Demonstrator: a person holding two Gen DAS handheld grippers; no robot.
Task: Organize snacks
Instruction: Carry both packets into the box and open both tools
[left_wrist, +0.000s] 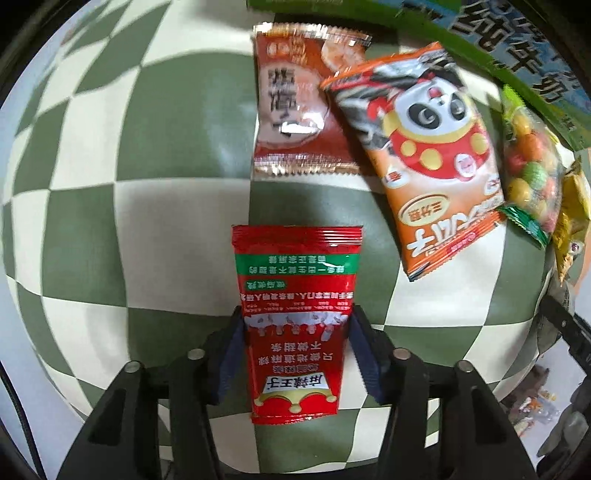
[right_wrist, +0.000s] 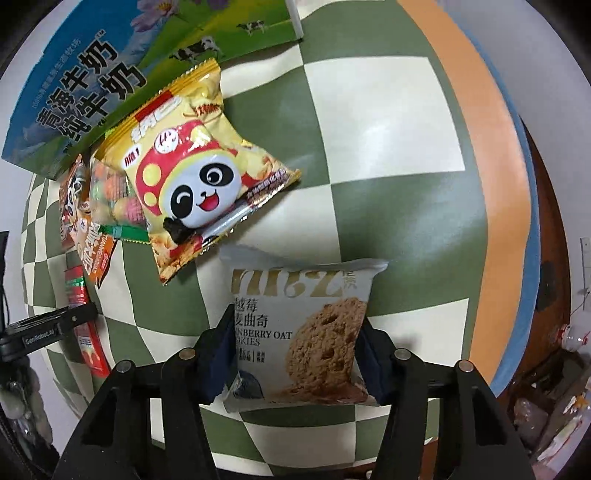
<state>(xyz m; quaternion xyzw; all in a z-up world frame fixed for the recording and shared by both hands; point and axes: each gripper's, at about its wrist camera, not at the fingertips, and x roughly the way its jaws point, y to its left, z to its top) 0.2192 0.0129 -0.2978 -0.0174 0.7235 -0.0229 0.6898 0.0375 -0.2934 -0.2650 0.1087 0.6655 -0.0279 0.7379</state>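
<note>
A red snack packet (left_wrist: 295, 280) lies flat on the green and cream checked cloth (left_wrist: 147, 221), and my left gripper (left_wrist: 295, 321) is shut on its two long sides. In the right wrist view, a grey cranberry oat cookie packet (right_wrist: 303, 295) sits between the blue pads of my right gripper (right_wrist: 295, 325), which is shut on its sides. Both grippers point straight down at the table. The red packet (right_wrist: 83, 295) also shows at the left edge of the right wrist view.
A brown-red packet (left_wrist: 295, 103), an orange panda packet (left_wrist: 424, 147), a bag of coloured candies (left_wrist: 532, 173) and a yellow panda packet (right_wrist: 195, 162) lie in a loose pile beside a milk carton box (right_wrist: 92, 81). An orange band (right_wrist: 480, 147) marks the table's right edge.
</note>
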